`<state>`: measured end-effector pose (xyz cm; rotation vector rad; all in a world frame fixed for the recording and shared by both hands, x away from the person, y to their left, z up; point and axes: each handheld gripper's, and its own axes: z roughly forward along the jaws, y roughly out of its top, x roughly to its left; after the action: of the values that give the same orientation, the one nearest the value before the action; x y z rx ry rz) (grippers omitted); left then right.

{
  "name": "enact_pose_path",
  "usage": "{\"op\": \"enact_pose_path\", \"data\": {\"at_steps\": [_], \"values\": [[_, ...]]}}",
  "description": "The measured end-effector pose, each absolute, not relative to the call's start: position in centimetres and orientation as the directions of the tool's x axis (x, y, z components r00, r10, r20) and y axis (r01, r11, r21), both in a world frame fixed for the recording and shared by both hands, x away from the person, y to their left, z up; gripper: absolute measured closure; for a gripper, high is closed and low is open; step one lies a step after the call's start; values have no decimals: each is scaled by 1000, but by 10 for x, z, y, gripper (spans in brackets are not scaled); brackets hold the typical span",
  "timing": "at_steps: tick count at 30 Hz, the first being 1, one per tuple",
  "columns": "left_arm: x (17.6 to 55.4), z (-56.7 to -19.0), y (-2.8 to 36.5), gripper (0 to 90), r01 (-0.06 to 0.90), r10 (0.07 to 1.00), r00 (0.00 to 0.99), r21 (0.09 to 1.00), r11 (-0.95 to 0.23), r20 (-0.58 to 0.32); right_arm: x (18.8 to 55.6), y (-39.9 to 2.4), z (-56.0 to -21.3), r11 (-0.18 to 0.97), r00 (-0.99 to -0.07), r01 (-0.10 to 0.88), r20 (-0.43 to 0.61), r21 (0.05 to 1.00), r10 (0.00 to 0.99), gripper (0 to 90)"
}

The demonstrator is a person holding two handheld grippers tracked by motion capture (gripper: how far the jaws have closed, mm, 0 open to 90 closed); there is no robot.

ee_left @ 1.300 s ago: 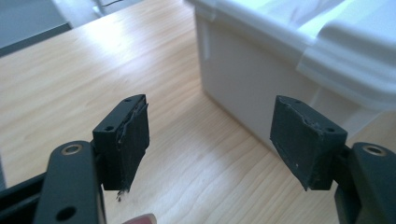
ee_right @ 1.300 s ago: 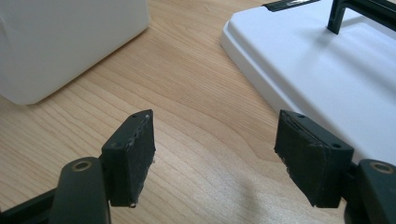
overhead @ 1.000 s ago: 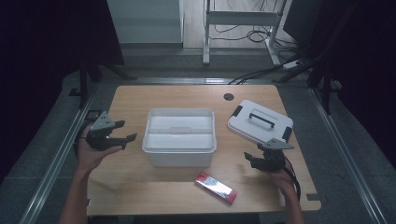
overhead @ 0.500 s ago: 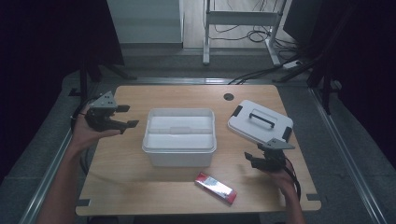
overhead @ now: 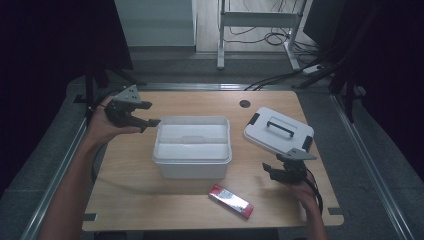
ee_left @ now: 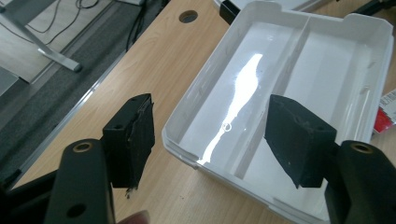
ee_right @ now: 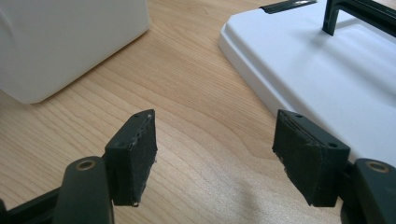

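Note:
An empty white box [overhead: 192,161] with a middle divider stands at the centre of the wooden table [overhead: 130,165]. Its white lid [overhead: 277,132], with a black handle, lies flat to the right. A red packet [overhead: 231,201] lies in front of the box. My left gripper [overhead: 154,113] hovers raised at the box's left end, open; its jaws have just been closing a little with nothing between them. In the left gripper view, the left gripper [ee_left: 212,140] looks down into the box [ee_left: 196,88]. My right gripper [overhead: 270,171] rests low and open by the lid's near edge [ee_right: 317,70].
A round cable hole [overhead: 244,103] sits at the table's far edge. Metal rails run along both sides of the table. A desk frame and cables [overhead: 260,35] lie on the floor beyond. Bare wood lies between box [ee_right: 70,37] and lid.
The left hand has risen and moved toward the table's far left, its gripper now pointing at the box's left end. The right hand has stayed put.

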<state>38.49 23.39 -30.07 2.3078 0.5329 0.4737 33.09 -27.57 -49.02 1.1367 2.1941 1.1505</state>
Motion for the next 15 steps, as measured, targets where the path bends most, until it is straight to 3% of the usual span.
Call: {"op": "enact_pose_path", "data": {"at_steps": [15], "values": [[395,-292,215,372,212,437,878,661,-720,195,330,-275,-490,344,-590,459,-9,819,807,306]]}}
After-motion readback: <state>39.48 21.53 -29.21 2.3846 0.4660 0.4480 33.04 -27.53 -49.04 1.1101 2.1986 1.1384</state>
